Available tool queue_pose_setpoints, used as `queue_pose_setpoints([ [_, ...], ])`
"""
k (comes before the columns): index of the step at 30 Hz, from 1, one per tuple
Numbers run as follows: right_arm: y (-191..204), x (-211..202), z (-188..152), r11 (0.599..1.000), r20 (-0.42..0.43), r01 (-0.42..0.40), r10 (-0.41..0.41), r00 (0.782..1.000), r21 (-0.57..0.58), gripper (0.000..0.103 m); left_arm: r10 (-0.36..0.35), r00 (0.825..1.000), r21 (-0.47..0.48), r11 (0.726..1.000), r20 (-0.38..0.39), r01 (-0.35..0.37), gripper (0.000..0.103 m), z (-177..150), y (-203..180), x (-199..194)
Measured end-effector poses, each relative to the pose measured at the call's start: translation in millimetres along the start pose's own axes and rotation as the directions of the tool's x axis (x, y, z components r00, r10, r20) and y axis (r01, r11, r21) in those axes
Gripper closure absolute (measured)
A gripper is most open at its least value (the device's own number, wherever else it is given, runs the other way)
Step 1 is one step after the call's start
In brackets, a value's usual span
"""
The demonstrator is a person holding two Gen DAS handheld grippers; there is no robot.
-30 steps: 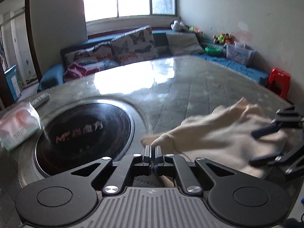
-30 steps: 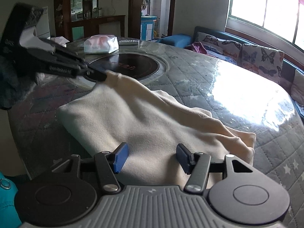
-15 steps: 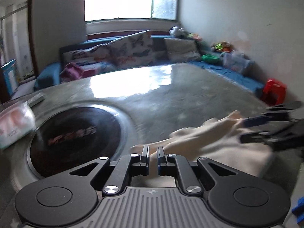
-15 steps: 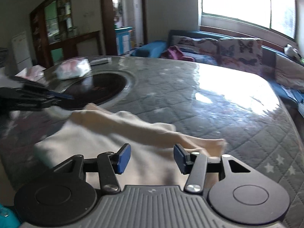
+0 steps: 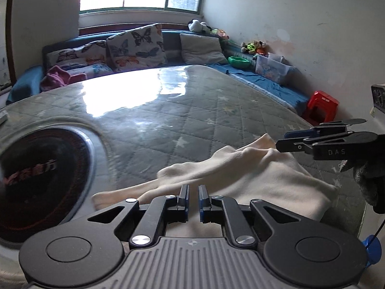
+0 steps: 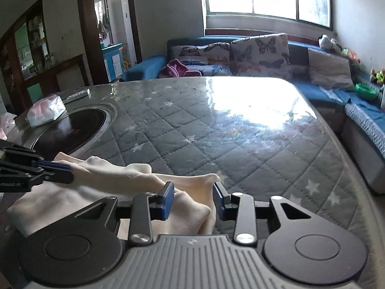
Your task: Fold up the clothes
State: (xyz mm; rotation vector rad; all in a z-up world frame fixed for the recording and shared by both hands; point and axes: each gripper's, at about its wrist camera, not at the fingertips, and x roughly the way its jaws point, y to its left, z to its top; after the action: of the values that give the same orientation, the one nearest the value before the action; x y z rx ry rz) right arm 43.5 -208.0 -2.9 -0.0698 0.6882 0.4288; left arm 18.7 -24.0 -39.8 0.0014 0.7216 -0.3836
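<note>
A cream garment (image 5: 252, 175) lies folded and bunched on the near edge of the round table; it also shows in the right wrist view (image 6: 115, 183). My left gripper (image 5: 193, 193) is just above its left part, jaws a narrow gap apart with nothing between them. My right gripper (image 6: 192, 193) is open, its jaws on either side of a raised cloth edge without pinching it. The right gripper shows in the left wrist view (image 5: 312, 139) at the garment's far right corner. The left gripper shows in the right wrist view (image 6: 48, 171) at the cloth's left end.
The table (image 5: 192, 110) has a grey quilted star-pattern cover under glass. A black round hob (image 5: 36, 175) is set in its left side. A tissue pack (image 6: 45, 110) lies beside the hob. A sofa with butterfly cushions (image 5: 134, 48) and a red stool (image 5: 320, 106) stand beyond.
My left gripper, shut on the cloth's left end a second ago, has opened slightly and let it go. Both grippers moved back toward the near edge, and the garment now lies more bunched.
</note>
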Motion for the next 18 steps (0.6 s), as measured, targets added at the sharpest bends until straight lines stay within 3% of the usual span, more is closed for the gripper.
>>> queue_pose_setpoints([
  [6,9,21,-3,0.999,-0.034,-0.010,0.009,0.999,-0.040,0.074,0.025,0.999,-0.020,0.999,-0.028,-0.026,0.094,3,-1,22],
  [11,15,23,2,0.997,-0.023,-0.016,0.015,1.000,-0.070,0.074,0.025,0.999,-0.027,0.999,-0.031,-0.026,0.094,2,1,22],
  [15,20,21,6,0.995,-0.008,-0.021,0.020,1.000,-0.093,0.074,0.018,1.000,-0.029,0.999,-0.019,-0.018,0.082,5,-9,16],
  [18,26,30,6,0.992,-0.034,-0.024,0.020,0.999,-0.125,0.074,0.002,1.000,-0.018,1.000,-0.006,-0.002,0.081,6,-19,11],
])
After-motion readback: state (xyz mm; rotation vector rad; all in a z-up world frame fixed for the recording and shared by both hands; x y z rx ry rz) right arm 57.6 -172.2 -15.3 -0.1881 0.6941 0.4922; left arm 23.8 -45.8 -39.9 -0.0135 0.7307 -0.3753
